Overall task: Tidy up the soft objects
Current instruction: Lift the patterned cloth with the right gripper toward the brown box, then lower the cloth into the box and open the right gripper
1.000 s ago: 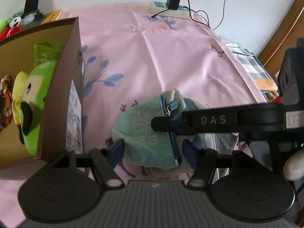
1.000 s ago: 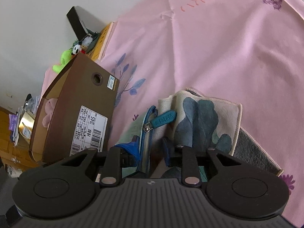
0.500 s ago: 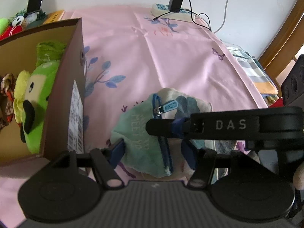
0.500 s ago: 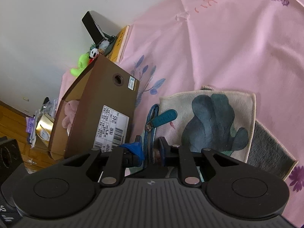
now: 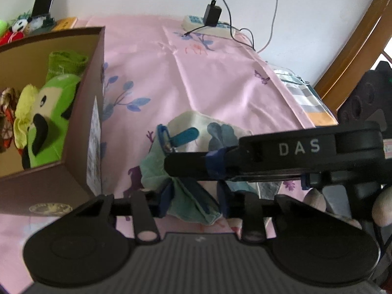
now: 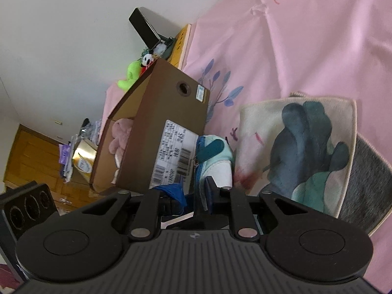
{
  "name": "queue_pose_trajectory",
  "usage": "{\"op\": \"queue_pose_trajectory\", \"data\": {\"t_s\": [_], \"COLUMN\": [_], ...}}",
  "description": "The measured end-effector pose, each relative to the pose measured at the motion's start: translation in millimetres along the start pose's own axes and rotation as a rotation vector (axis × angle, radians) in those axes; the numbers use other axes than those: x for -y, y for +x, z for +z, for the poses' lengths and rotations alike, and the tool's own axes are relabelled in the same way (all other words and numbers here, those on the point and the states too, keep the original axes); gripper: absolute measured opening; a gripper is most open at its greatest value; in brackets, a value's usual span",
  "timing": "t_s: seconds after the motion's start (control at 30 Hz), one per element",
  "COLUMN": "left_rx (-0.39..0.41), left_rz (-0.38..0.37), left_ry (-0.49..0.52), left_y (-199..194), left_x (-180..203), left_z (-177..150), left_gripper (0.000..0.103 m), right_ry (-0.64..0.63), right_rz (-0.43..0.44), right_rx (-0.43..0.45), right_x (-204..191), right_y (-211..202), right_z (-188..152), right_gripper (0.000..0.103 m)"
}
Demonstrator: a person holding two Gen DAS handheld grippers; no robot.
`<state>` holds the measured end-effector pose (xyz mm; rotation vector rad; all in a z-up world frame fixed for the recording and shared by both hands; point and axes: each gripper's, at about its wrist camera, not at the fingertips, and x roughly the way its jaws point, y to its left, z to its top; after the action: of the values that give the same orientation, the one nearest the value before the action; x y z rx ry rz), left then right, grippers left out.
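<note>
A mint green zip pouch (image 5: 152, 169) with a blue zipper and teal pull tab hangs bunched just above a cream leaf-print cloth (image 6: 294, 147) on the pink sheet. My right gripper (image 5: 186, 165) reaches in from the right and is shut on the pouch's zipper edge (image 6: 199, 171). My left gripper (image 5: 194, 199) is below it, its jaws closing, with the pouch's lower part squeezed between both pads. To the left stands an open brown shoebox (image 5: 80, 132) holding a green plush parrot (image 5: 49, 112) and a pink plush (image 6: 120, 134).
A grey cloth (image 6: 362, 186) lies under the leaf-print one. A power strip with a charger (image 5: 208, 24) sits at the far edge by the wall. Folded striped fabrics (image 5: 306, 98) and a wooden frame (image 5: 355, 49) are on the right. Small toys (image 5: 19, 24) stand behind the box.
The right gripper's jaws shut on the pouch's zipper edge and it lifted. The left jaws narrowed around the pouch's lower part, which is now bunched and raised off the cloth.
</note>
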<state>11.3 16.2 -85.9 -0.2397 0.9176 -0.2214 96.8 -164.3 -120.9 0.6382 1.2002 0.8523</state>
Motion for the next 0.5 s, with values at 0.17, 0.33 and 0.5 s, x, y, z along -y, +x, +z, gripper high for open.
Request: {"op": "queue_pose_trajectory", "data": {"t_s": [0.17,0.33,0.5], "left_rx": [0.049,0.139,0.263], "left_rz": [0.012,0.007,0.028], "left_ry": [0.051,0.095,0.132], "left_y": [-18.2,-51.4,-89.6], "left_x": [9.5,17.8,16.6], "left_z": [-1.2,7.6,20.8], "left_gripper": [0.032,0.032,0.032], "right_ry": [0.018,-0.021,-0.087], "right_rz": [0.04,0.074,0.129], "right_rx": [0.006,0.048,0.099], "right_x": [-4.7,-27.1,-60.1], "right_y": [-5.8,-24.0,-38.7], "right_z": [-2.4,-1.4,11.7], "right_gripper": [0.0,0.0,0.0]}}
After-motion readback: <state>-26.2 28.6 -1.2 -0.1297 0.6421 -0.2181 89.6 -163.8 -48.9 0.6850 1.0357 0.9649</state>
